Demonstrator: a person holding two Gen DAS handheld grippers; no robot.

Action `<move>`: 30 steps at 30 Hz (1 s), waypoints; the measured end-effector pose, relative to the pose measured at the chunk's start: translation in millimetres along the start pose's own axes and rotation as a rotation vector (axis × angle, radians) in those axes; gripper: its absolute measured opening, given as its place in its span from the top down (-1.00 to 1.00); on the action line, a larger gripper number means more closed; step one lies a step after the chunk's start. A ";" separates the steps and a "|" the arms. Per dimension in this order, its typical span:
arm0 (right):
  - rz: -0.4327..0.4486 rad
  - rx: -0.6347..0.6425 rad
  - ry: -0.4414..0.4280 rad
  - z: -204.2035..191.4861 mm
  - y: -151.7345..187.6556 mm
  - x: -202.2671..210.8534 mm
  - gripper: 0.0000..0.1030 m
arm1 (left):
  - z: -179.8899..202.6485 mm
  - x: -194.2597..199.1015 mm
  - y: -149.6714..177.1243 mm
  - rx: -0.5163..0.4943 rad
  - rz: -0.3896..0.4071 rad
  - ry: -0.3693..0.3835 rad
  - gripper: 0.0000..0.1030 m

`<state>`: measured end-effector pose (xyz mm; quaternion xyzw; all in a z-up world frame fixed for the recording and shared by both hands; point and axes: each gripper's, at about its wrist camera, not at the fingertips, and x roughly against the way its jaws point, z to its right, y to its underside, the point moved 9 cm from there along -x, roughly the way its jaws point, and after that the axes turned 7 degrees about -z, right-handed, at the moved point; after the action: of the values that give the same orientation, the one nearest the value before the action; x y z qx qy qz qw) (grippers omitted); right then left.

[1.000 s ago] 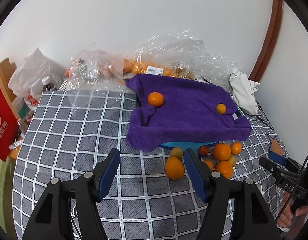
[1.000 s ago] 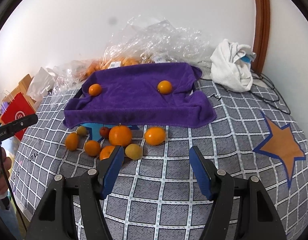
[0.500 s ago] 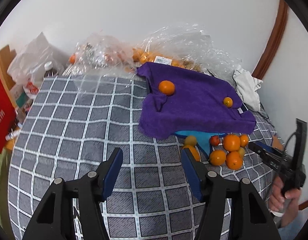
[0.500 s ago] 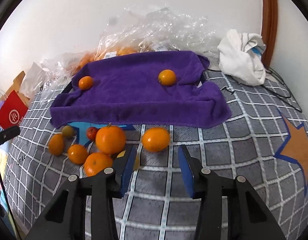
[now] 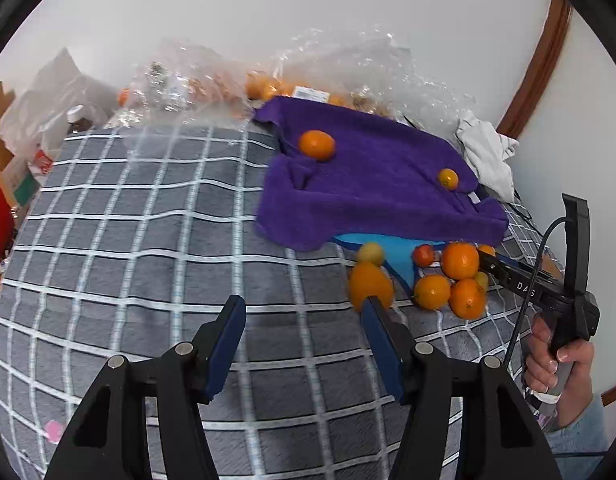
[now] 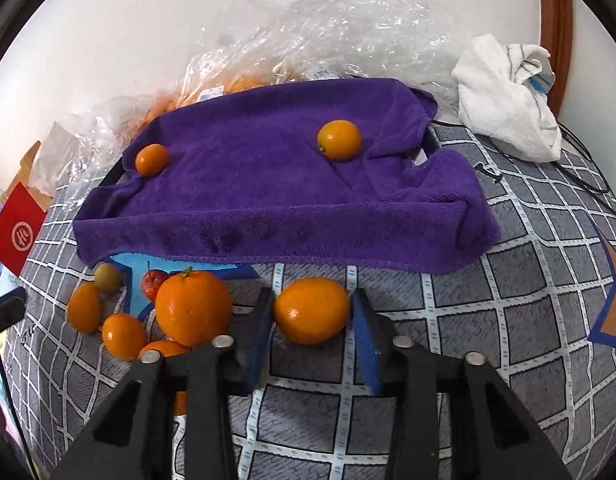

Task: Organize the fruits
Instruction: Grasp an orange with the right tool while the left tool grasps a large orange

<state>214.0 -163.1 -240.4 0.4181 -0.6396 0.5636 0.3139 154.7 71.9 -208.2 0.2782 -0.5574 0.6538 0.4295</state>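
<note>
A purple towel (image 6: pixel 268 184) covers a tray and carries two oranges (image 6: pixel 339 139) (image 6: pixel 151 159). In front of it on the checked cloth lie several loose fruits, among them a big orange (image 6: pixel 192 312) and a small red fruit (image 6: pixel 154 282). My right gripper (image 6: pixel 311 308) is closing on an oval orange (image 6: pixel 311 310), and both pads touch its sides. My left gripper (image 5: pixel 304 304) stands open over bare cloth with nothing between its fingers. Its right fingertip (image 5: pixel 369 308) overlaps another orange (image 5: pixel 369 284) that lies beyond it. The towel (image 5: pixel 379 184) lies further back.
Crumpled clear plastic bags (image 6: pixel 308 32) with more oranges lie behind the towel against the wall. A white rag (image 6: pixel 507 100) and a cable sit at the back right. A red box (image 6: pixel 16 232) stands at the left edge. A person's hand (image 5: pixel 555 356) holds the right gripper's handle.
My right gripper came down and forward onto the oval orange, and its jaws narrowed around it. My left gripper sank a little, and its jaws stayed apart.
</note>
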 end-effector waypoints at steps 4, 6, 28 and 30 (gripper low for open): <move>0.013 -0.003 0.000 4.0 3.0 11.3 0.27 | 21.5 -15.5 -1.3 -0.009 -0.021 0.040 -0.13; 0.025 -0.003 0.003 7.9 5.1 21.0 0.27 | 28.9 -23.6 -1.7 -0.016 -0.032 0.040 -0.13; 0.071 -0.023 0.035 23.1 29.7 77.4 0.27 | 40.4 -43.8 1.4 0.023 -0.035 0.020 0.41; 0.076 -0.017 0.032 20.2 30.0 80.0 0.27 | 39.6 -38.9 1.3 0.021 -0.029 0.020 0.41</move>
<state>152.5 -197.0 -187.7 0.3815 -0.6547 0.5764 0.3060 167.5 23.7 -232.8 0.2842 -0.5419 0.6562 0.4414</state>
